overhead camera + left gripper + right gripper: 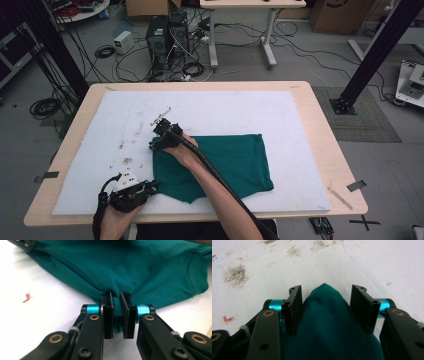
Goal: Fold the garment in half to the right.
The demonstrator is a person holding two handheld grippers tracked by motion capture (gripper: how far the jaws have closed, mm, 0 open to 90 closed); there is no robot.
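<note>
Green cloth (225, 162): left gripper (116, 315) pinches edge; right gripper (325, 308) jaws apart, seemingly straddling corner.

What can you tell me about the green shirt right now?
The shirt is dark teal knit cloth with stitched hems, folded roughly flat on the white mat, its near edge rumpled. The left gripper is shut on a bunched fold at its near left corner. The right gripper straddles its far left corner; the cloth lies between the jaws, which stand apart from it on one side at least, so no grip yet.
</note>
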